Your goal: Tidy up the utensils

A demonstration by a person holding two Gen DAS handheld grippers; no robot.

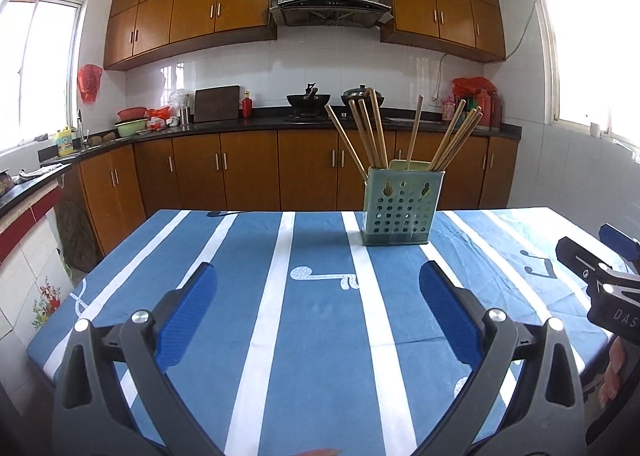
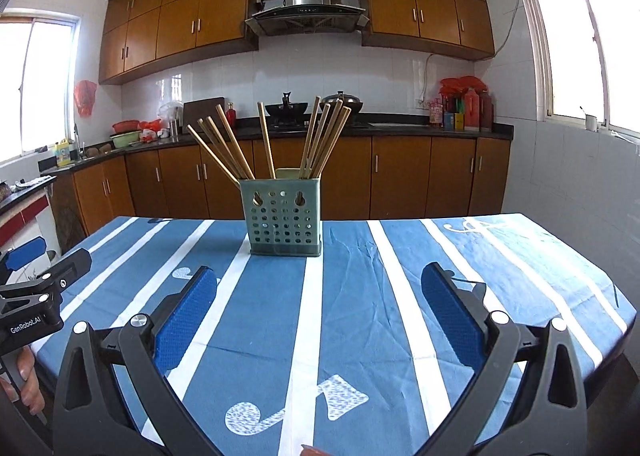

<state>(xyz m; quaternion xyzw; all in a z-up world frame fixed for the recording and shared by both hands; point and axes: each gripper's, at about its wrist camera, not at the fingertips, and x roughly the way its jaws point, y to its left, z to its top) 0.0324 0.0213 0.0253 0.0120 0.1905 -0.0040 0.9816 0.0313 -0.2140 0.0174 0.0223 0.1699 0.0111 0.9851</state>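
Note:
A pale green perforated utensil holder (image 1: pixel 402 207) stands upright on the far part of the table, right of centre in the left wrist view and near the middle in the right wrist view (image 2: pixel 283 213). Several wooden chopsticks (image 1: pixel 370 133) (image 2: pixel 320 139) stand fanned out in it. My left gripper (image 1: pixel 318 284) is open and empty, low over the table, well short of the holder. My right gripper (image 2: pixel 320 288) is open and empty too, also short of the holder. Each gripper shows at the edge of the other's view: the right one (image 1: pixel 600 256) and the left one (image 2: pixel 36 260).
The table carries a blue cloth with white stripes (image 1: pixel 280 316) (image 2: pixel 360 316). Its far edge is just behind the holder. Beyond it are brown kitchen cabinets (image 1: pixel 240 171), a dark counter with woks and bottles (image 2: pixel 312 107), and windows on both sides.

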